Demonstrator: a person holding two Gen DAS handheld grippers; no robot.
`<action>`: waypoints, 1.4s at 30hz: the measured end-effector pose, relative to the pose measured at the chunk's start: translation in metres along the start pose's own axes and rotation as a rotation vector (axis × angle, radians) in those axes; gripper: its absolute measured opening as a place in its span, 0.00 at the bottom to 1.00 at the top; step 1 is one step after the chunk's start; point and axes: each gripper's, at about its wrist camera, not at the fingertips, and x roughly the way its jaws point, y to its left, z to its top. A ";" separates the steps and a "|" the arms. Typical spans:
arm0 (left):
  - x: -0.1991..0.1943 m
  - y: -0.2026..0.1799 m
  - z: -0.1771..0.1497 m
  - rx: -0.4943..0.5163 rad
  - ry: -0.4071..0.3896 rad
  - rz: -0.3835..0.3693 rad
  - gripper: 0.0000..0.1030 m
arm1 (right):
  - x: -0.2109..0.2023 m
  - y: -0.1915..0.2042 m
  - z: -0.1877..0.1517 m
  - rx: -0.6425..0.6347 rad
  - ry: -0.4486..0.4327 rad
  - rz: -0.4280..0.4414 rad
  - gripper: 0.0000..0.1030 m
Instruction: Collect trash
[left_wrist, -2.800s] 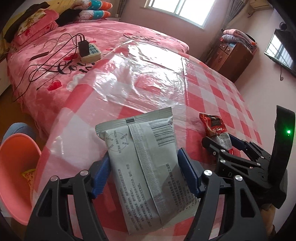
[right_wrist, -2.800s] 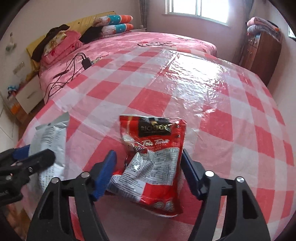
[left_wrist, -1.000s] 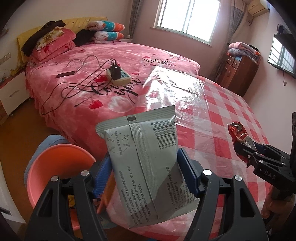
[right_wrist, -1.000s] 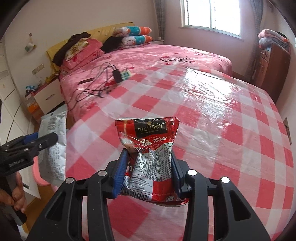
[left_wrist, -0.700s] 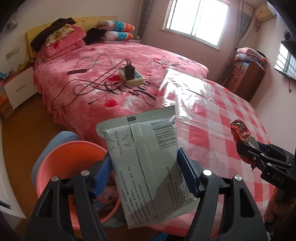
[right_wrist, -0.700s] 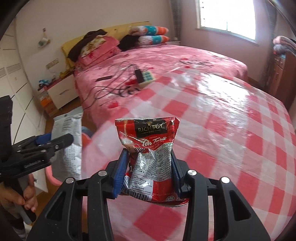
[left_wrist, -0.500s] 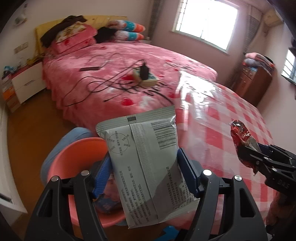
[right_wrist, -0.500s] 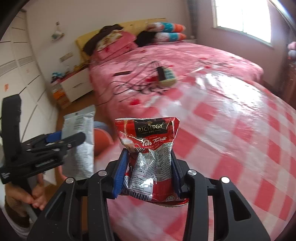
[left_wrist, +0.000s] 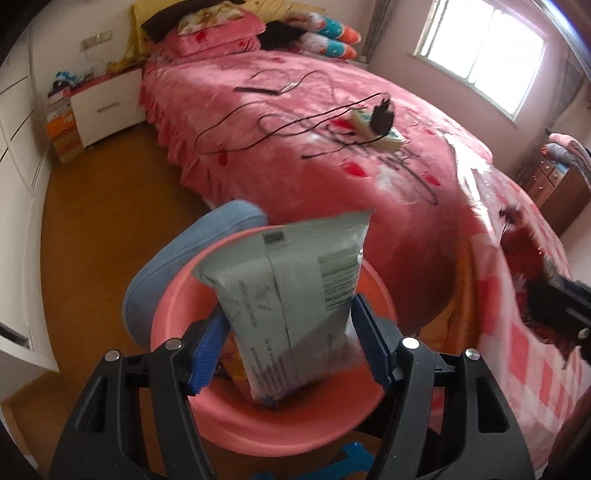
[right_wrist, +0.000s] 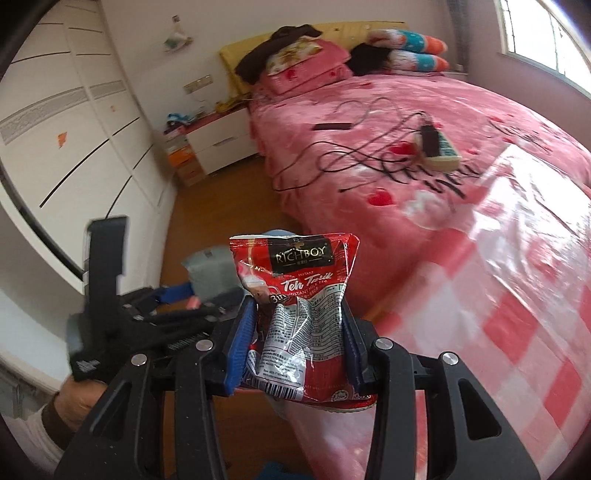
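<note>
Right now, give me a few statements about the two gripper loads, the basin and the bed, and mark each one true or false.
1. The left gripper holds a grey packet over the pink basin. True; its jaws are closing.
2. The right gripper is empty. False: a red Teh Tarik sachet sits between its pads while the jaws open.
3. The pink basin stands on the bed. False: it sits beside the bed, on a blue stool.
4. A power strip with black cables lies on the bed. True.
5. The grey packet lies flat in the pink basin. False: it is upright between the pads.
</note>
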 end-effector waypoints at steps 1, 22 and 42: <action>0.003 0.004 -0.001 -0.006 0.003 -0.003 0.65 | 0.007 0.005 0.002 -0.009 0.012 0.012 0.46; -0.013 0.009 0.009 -0.015 -0.152 0.051 0.93 | -0.025 -0.051 -0.015 0.115 -0.113 -0.211 0.87; -0.045 -0.083 0.007 0.125 -0.216 -0.042 0.94 | -0.101 -0.088 -0.059 0.163 -0.195 -0.392 0.91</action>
